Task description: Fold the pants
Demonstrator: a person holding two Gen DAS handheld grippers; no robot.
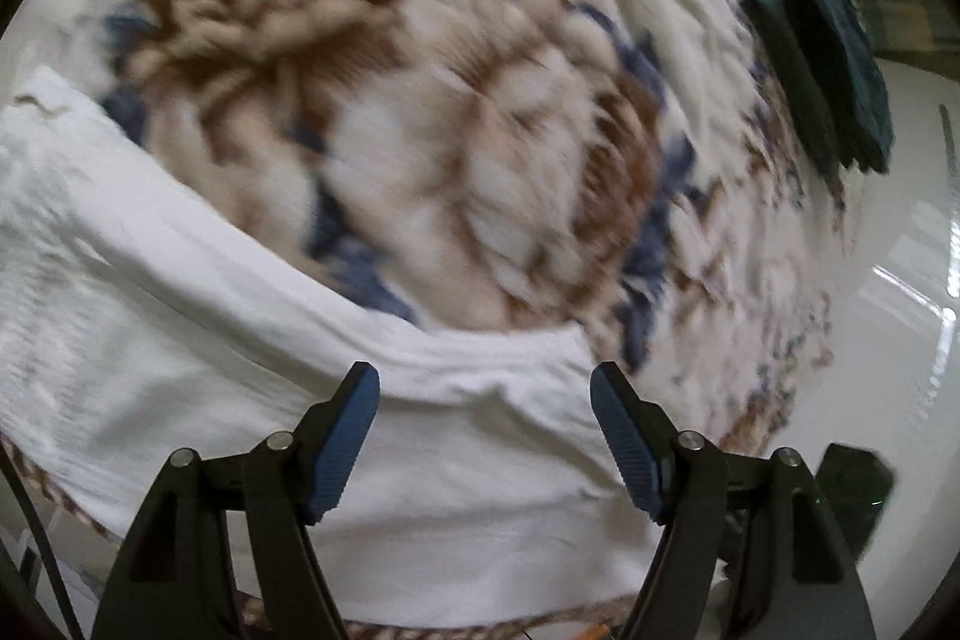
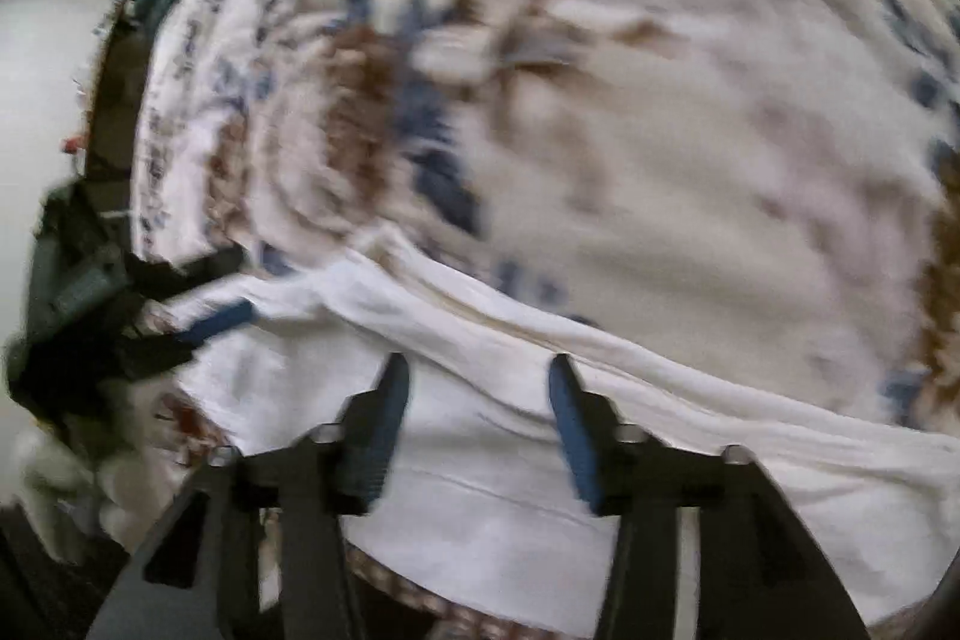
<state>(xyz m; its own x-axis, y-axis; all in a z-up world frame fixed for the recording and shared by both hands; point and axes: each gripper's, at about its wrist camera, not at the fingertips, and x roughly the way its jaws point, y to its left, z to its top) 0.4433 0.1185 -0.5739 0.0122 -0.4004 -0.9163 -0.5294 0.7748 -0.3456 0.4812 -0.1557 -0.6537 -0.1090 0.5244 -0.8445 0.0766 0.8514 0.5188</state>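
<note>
On the bed's floral blanket (image 1: 372, 100) lie the white pants (image 1: 240, 370), folded flat. Above them the left hand-held gripper (image 1: 485, 394) and right hand-held gripper (image 2: 478, 388) both hover, jaws apart, gripping nothing.

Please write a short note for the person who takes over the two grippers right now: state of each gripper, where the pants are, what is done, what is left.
Left hand-held gripper: open, holding nothing, above the white pants.
Right hand-held gripper: open, nothing between the pads, also above the pants.
The pants lie along the near edge of the flowered bedspread. A dark teal garment lies at the far edge.
Done: pants appear laid in a long band, both grips released.
Left: probably fold it shorter; the pictures are blurred.
</note>
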